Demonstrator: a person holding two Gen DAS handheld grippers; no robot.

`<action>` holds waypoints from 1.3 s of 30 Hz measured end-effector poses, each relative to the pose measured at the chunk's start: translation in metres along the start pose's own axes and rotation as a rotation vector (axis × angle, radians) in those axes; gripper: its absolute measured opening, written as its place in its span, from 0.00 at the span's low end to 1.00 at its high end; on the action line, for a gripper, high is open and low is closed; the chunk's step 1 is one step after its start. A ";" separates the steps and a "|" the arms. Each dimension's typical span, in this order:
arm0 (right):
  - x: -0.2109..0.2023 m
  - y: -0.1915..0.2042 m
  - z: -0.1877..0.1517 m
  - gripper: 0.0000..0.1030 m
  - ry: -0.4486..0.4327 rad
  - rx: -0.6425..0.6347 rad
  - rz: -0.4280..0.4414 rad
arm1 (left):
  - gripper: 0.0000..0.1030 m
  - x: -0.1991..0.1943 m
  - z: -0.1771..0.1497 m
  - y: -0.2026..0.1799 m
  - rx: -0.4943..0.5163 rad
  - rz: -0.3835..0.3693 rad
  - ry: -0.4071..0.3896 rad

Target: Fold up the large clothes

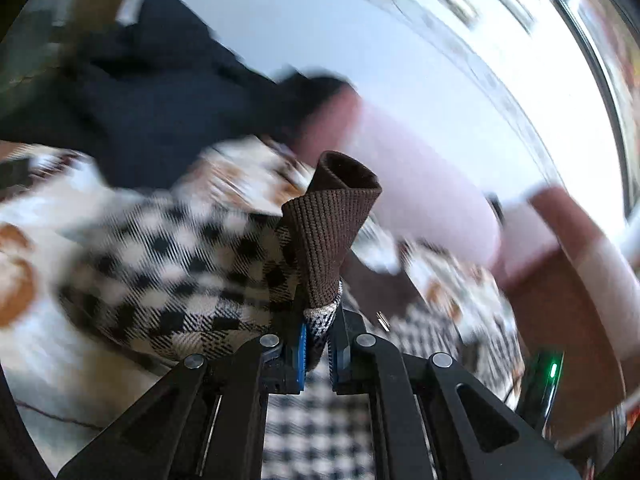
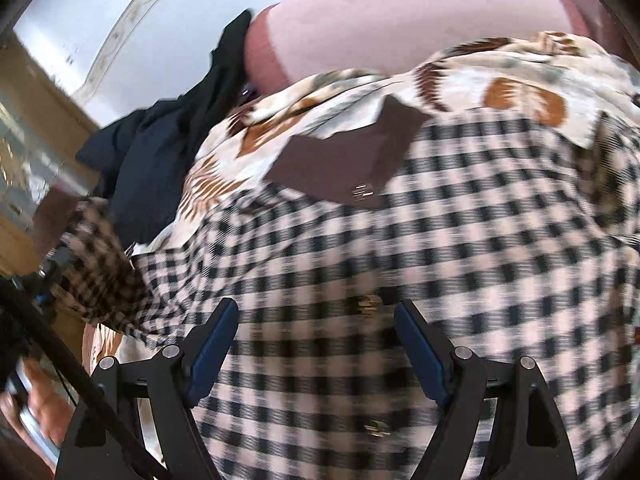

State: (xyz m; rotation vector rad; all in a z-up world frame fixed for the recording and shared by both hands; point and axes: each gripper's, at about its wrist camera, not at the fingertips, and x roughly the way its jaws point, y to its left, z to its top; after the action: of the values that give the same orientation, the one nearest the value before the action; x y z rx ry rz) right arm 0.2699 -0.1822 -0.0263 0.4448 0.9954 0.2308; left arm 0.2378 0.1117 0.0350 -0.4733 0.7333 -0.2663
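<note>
A black-and-cream checked jacket (image 2: 440, 240) with a brown collar (image 2: 344, 160) and gold buttons lies spread under my right gripper (image 2: 316, 320), which hovers open above the cloth with nothing between its pads. My left gripper (image 1: 318, 344) is shut on the jacket's sleeve end; the brown ribbed cuff (image 1: 332, 224) stands up out of the jaws and the checked sleeve (image 1: 168, 264) trails off to the left, blurred. In the right wrist view that lifted sleeve (image 2: 104, 256) shows at the left edge.
A cream sheet with brown and orange print (image 2: 320, 96) lies under the jacket. A pink pillow (image 2: 400, 12) and a dark navy garment (image 2: 160, 152) lie beyond it. A hand (image 2: 36, 404) shows at the lower left of the right wrist view.
</note>
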 end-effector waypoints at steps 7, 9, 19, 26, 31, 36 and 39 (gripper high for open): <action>-0.010 -0.022 -0.002 0.82 -0.005 0.044 -0.022 | 0.08 0.048 -0.041 -0.031 0.120 -0.045 0.222; -0.008 -0.022 -0.005 0.82 0.003 0.047 -0.012 | 0.25 0.033 -0.032 -0.026 0.102 -0.096 0.198; 0.016 0.012 -0.010 0.82 0.054 0.027 0.098 | 0.63 -0.064 0.006 0.071 -0.047 0.038 -0.084; 0.027 0.020 -0.028 0.82 0.085 0.041 0.027 | 0.63 -0.076 0.006 0.126 -0.170 0.140 -0.087; 0.040 0.018 -0.044 0.82 0.119 0.053 -0.012 | 0.63 -0.078 0.006 0.129 -0.185 0.143 -0.089; 0.050 0.049 -0.044 0.68 0.110 -0.069 -0.059 | 0.63 -0.071 0.002 0.118 -0.132 0.200 -0.095; 0.053 0.066 -0.048 0.64 0.112 -0.142 -0.066 | 0.63 -0.068 0.000 0.116 -0.117 0.220 -0.091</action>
State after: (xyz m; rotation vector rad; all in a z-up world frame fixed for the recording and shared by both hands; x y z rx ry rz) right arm 0.2586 -0.0914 -0.0583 0.2715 1.0938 0.2673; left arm 0.1971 0.2379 0.0161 -0.5080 0.7078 0.0043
